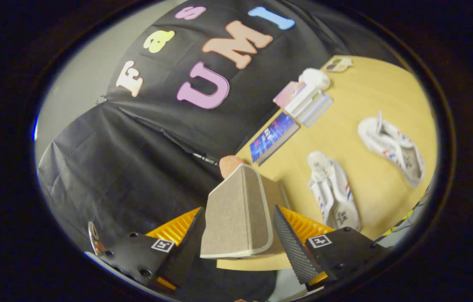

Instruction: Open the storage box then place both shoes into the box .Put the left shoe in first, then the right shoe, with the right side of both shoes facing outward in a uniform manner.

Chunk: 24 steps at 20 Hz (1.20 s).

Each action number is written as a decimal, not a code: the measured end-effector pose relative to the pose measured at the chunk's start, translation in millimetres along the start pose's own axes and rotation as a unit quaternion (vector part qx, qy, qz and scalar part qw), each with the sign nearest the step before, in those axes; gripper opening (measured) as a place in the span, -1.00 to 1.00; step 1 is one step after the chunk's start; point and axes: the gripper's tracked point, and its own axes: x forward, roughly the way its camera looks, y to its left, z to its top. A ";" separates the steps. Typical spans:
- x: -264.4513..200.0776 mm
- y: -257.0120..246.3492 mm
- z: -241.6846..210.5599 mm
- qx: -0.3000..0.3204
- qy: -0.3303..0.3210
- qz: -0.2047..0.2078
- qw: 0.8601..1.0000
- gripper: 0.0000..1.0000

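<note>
My gripper (238, 210) is shut on the beige fabric lid (236, 218) of the storage box, which has pale trim. One finger presses on each side, and the lid stands raised and tilted between them. Past the right finger, two white shoes with red and blue stripes lie apart on the yellow wooden table (358, 96). The nearer shoe (333, 193) lies just beyond that finger. The farther shoe (392, 144) lies near the table's edge. The lid hides the body of the box.
A blue book (273, 137) lies flat beyond the lid, with a stack of books (303, 100) behind it against the black cloth wall. A white round object (315, 78) and a small card (338, 64) sit farther back. A pink-orange rounded thing (230, 164) pokes up behind the lid.
</note>
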 end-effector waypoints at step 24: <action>56.7 -47.7 -64.7 0.331 0.107 0.042 0.937 0.24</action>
